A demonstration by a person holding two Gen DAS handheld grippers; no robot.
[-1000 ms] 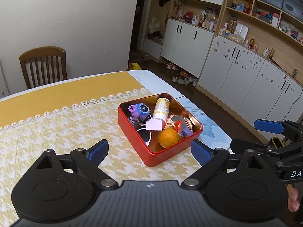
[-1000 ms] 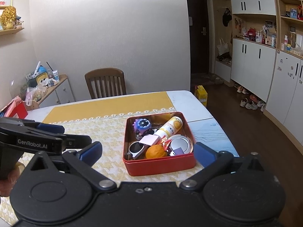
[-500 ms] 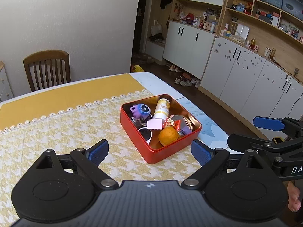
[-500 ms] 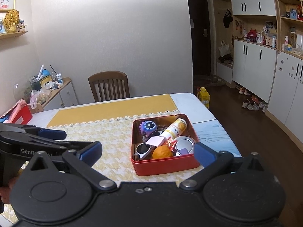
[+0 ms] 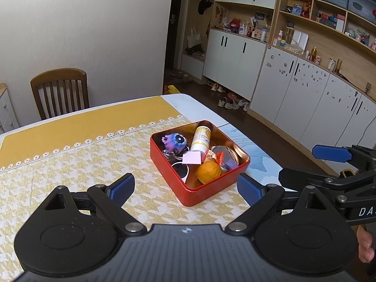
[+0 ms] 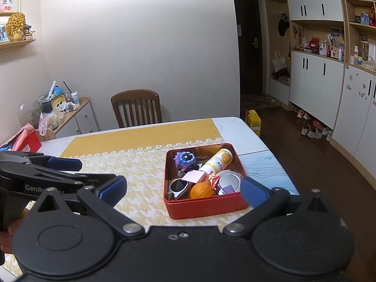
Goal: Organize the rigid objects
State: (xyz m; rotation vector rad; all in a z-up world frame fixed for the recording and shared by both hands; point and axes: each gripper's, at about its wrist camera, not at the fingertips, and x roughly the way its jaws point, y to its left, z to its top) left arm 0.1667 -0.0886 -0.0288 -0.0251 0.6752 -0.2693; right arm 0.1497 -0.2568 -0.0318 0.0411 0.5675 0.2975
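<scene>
left gripper released, holding nothing; red tin sits just ahead between its fingertips. right gripper likewise spread and bare, tin ahead. orange lies at the tin's near side.

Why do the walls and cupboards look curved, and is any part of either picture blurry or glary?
Fisheye lenses cause the bending: in the left wrist view the cupboards bow outward, in the right wrist view the wall edge curves. Both views are sharp at the red tin; its gold inner wall shows mild glare in the left wrist view. The right wrist view darkens at its top corners.
</scene>
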